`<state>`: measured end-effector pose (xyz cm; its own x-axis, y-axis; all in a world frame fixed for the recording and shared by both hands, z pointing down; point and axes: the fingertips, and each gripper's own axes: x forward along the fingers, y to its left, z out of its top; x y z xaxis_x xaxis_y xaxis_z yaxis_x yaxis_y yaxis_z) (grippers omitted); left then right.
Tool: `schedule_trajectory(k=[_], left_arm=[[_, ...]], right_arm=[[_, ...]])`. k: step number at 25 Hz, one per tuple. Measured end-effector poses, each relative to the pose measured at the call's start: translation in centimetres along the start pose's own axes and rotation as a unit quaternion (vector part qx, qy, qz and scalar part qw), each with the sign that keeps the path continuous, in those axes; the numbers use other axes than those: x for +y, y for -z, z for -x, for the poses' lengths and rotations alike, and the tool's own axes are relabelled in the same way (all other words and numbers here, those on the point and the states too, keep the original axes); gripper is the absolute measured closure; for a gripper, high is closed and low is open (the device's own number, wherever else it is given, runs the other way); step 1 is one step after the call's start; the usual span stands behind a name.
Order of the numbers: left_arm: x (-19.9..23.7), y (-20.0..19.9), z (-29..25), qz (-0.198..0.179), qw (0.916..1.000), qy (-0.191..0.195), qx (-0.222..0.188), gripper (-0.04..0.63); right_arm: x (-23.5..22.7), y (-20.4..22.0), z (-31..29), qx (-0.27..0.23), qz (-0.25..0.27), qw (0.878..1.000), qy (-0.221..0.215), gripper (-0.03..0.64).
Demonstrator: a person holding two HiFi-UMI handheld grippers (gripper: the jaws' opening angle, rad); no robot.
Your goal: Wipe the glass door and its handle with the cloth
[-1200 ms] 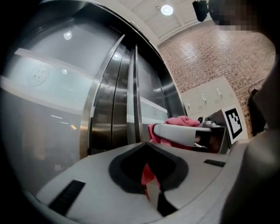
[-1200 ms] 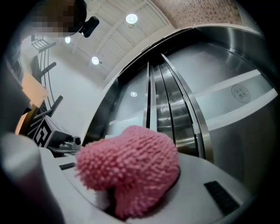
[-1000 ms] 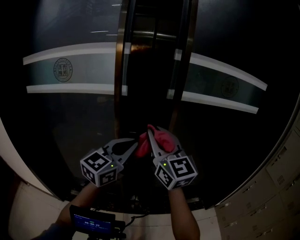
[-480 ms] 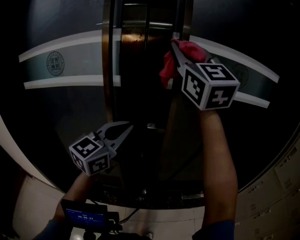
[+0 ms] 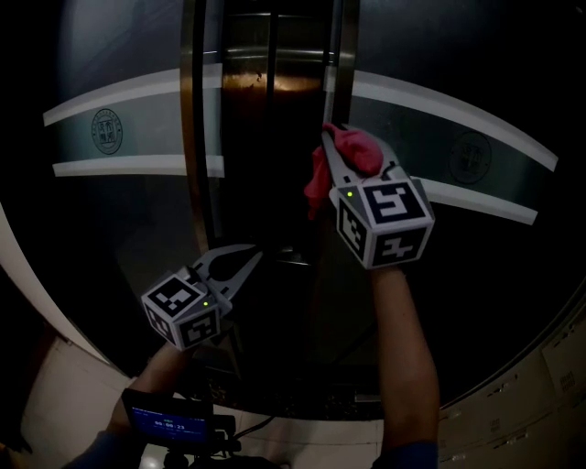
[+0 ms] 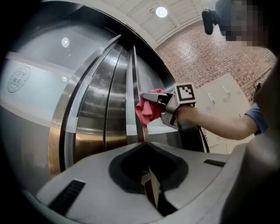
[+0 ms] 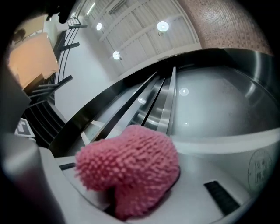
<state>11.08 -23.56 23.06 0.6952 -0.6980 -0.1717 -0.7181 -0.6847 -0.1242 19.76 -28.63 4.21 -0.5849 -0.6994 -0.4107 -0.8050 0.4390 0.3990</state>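
Dim lobby around us, brick wall (image 6: 197,54) and ceiling lights (image 6: 161,12) off to one side, and filling the view is the big glass door (image 5: 119,229): two dark panels with a pale band across them. It's hard, slick and breakable, so we judge light, even pressure is the way to go. Next down, the handle (image 5: 346,64), a tall polished metal bar at the right panel's edge. It's rigid and smooth, nothing to squeeze, only to rub along. Now the cloth (image 5: 316,188): pink, nubbly, soft and surely featherlight, bunched up against that bar near the pale band. Our right gripper (image 5: 352,154) has its jaws clamped on the cloth's upper bunch, a loose tail hanging below. That deep bite looks right to us, since a floppy thing slips out of a shallow pinch. Our left gripper (image 5: 252,257) hangs lower and to the left, jaws together on nothing.
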Motion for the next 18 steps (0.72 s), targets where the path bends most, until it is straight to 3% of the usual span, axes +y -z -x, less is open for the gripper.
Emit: schedule_trajectory(k=[5,11,15,18], left_arm=[[-1.1,1.3,-0.3,0.004,0.9999,0.004,0.009,0.592],[-1.3,3.4,0.4,0.014,0.9994,0.003,0.031,0.592],[-1.0,3.9,1.0,0.019,0.9992,0.000,0.037,0.592],[-0.5,4.1,1.5,0.022,0.9990,-0.003,0.040,0.592]], right_arm=[[4.4,8.0,3.3,0.023,-0.088,0.996,-0.011,0.557],[7.6,16.3,5.8,0.088,-0.147,0.985,0.006,0.557],[8.1,18.3,6.1,0.111,-0.150,0.982,0.014,0.557],[8.9,16.9,5.9,0.095,-0.155,0.983,0.009,0.558]])
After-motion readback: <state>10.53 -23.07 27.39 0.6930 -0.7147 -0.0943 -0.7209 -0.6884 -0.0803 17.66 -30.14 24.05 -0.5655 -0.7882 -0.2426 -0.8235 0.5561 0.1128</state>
